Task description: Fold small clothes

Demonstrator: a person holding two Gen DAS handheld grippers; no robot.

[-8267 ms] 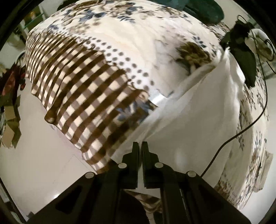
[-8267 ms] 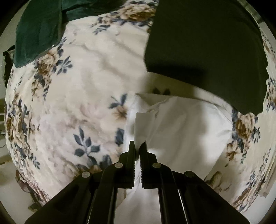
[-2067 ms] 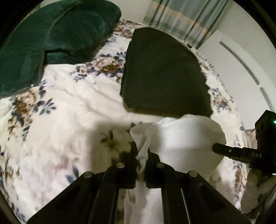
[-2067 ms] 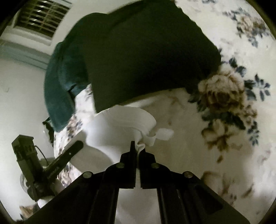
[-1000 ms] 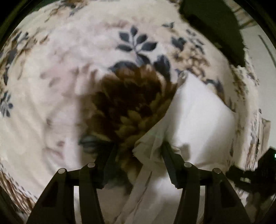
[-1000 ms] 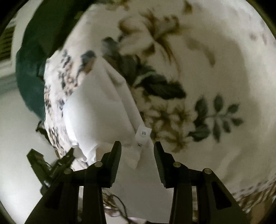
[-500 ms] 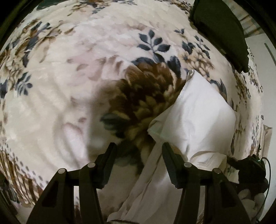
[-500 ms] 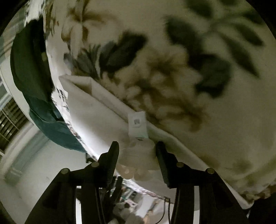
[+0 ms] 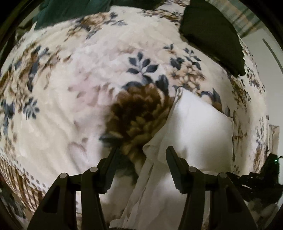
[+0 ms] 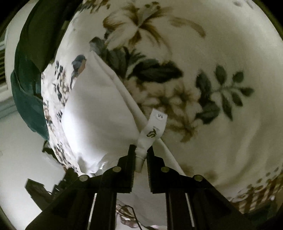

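Note:
A white garment (image 9: 196, 127) lies folded on the floral blanket (image 9: 88, 88); it also shows in the right wrist view (image 10: 99, 113). My left gripper (image 9: 141, 150) is open just above the garment's near corner, holding nothing. My right gripper (image 10: 141, 150) has its jaws closed down on the garment's edge at the white size label (image 10: 155, 127), which sticks up between the fingers.
A folded black garment (image 9: 212, 33) lies at the blanket's far right. Dark green bedding (image 9: 70, 10) lies at the far left, also in the right wrist view (image 10: 31, 70). The other gripper's black body (image 9: 261, 175) is at the lower right. The bed edge and pale floor (image 10: 17, 150) are left.
Both grippers let go of the garment and opened about a second ago. Since then the left has pulled back, still open, and the right has narrowed onto the edge at the label.

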